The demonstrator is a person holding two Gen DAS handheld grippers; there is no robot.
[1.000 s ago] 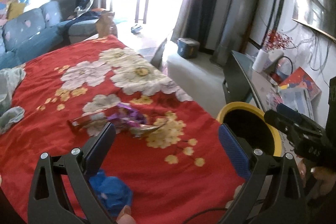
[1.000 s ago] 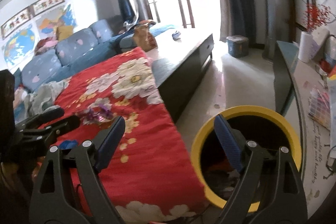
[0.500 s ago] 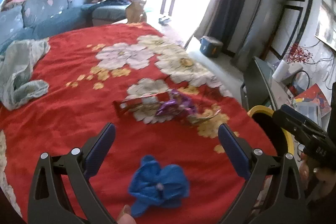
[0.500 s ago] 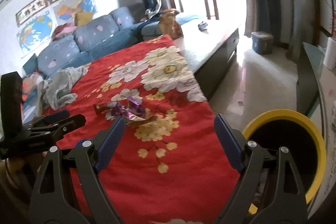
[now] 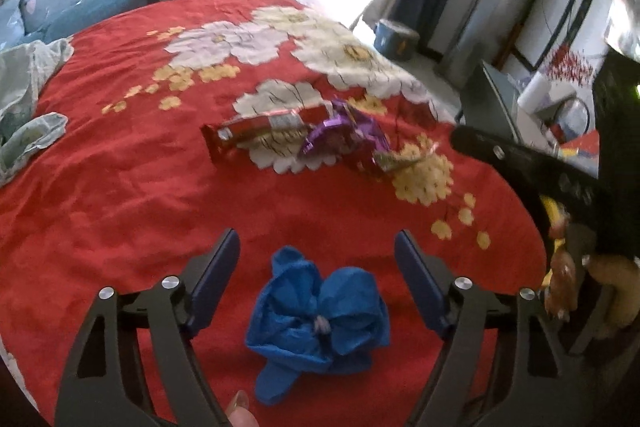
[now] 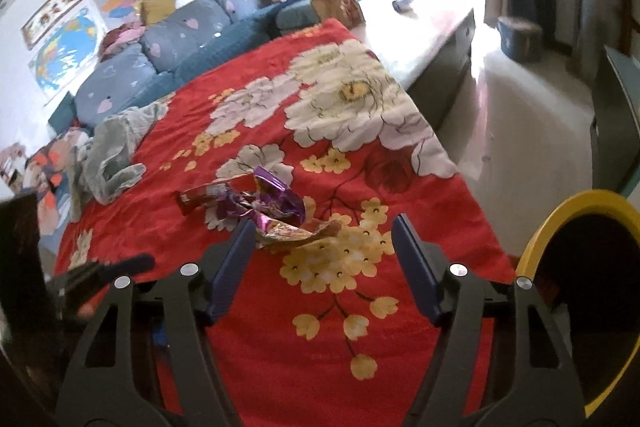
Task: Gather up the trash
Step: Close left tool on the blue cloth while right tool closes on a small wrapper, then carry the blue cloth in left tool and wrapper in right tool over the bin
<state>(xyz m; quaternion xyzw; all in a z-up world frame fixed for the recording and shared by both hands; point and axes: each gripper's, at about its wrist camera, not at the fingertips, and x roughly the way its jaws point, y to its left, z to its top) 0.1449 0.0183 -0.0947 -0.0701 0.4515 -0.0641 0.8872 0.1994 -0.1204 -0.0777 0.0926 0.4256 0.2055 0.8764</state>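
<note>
Red floral cloth (image 5: 120,187) covers the bench under both of my grippers. My left gripper (image 5: 318,259) is spread wide and grasping nothing; the crumpled blue wad (image 5: 320,319) lies on the cloth between its two fingers, a little closer to me than the fingertips, touching neither as far as I can tell. Farther ahead of that gripper, well apart from the wad, a red snack wrapper (image 5: 260,129) lies flat, with a purple foil wrapper (image 5: 344,137) right against its right end and a gold scrap (image 5: 400,159) just beyond that.

My right gripper (image 6: 324,247) is also released, fingers apart and empty. The purple foil wrapper (image 6: 268,201) and the gold scrap (image 6: 296,233) sit just ahead of its left fingertip, the gold piece close by that pad; whether they touch is hard to say through the blur. The red wrapper (image 6: 204,195) lies to their left. To the right of this gripper, beyond the bench edge, stands the yellow-rimmed bin (image 6: 560,219). A grey-green cloth (image 6: 116,155) is heaped far off to the left.
</note>
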